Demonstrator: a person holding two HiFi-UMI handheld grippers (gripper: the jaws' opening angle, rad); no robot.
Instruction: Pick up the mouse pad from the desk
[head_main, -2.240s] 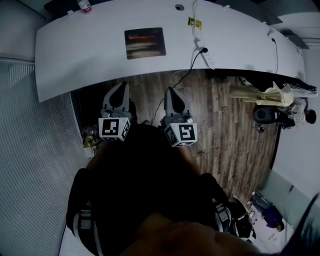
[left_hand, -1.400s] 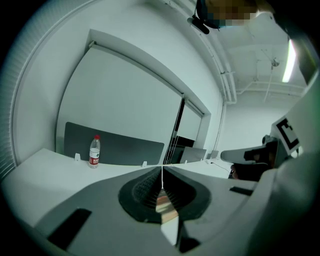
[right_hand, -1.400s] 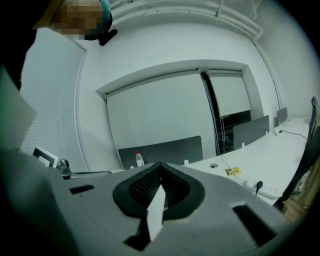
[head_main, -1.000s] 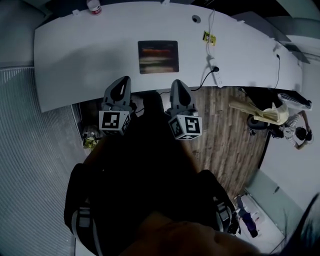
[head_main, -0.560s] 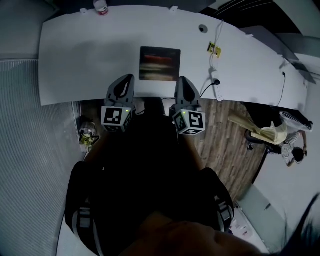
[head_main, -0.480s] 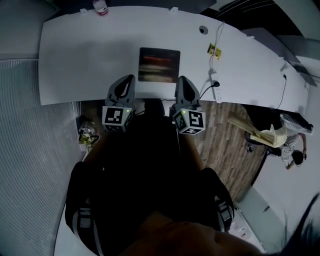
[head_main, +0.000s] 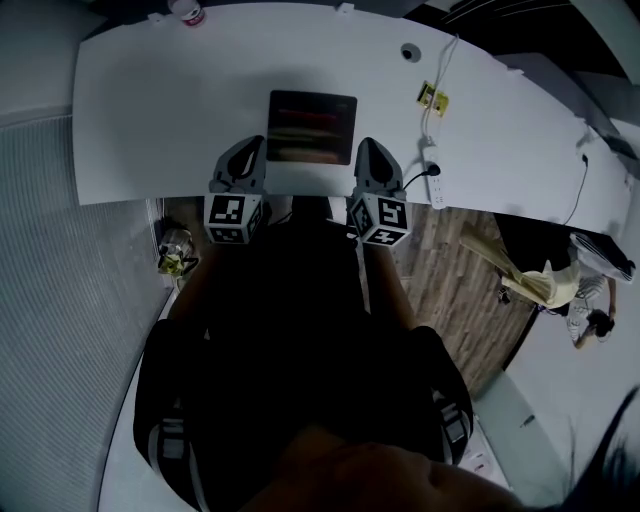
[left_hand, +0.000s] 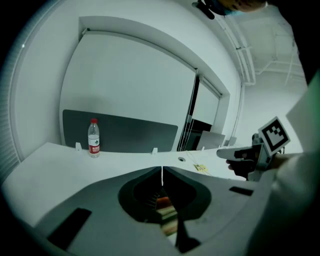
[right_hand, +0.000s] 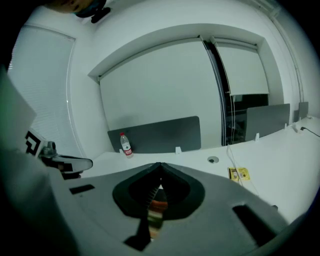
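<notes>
A dark rectangular mouse pad (head_main: 312, 127) with coloured stripes lies on the white curved desk (head_main: 150, 110), near its front edge. My left gripper (head_main: 250, 148) hangs just off the pad's lower left corner, its jaws shut and empty. My right gripper (head_main: 367, 148) is shut too, beside the pad's lower right corner. In the left gripper view the left gripper (left_hand: 162, 170) shows its tips closed, with a strip of the mouse pad (left_hand: 165, 212) seen through the gap below. The right gripper view shows the right gripper (right_hand: 160, 166) the same way over the mouse pad (right_hand: 156, 207).
A water bottle (head_main: 185, 10) stands at the desk's far left edge. A white power strip (head_main: 433, 180) with a cable and a yellow tag (head_main: 433, 97) lie to the right of the pad. A grey divider panel (left_hand: 120, 131) runs behind the desk.
Both grippers have moved forward and down from over the floor to the desk's front edge, ending at the pad's two near corners. Both stayed shut.
</notes>
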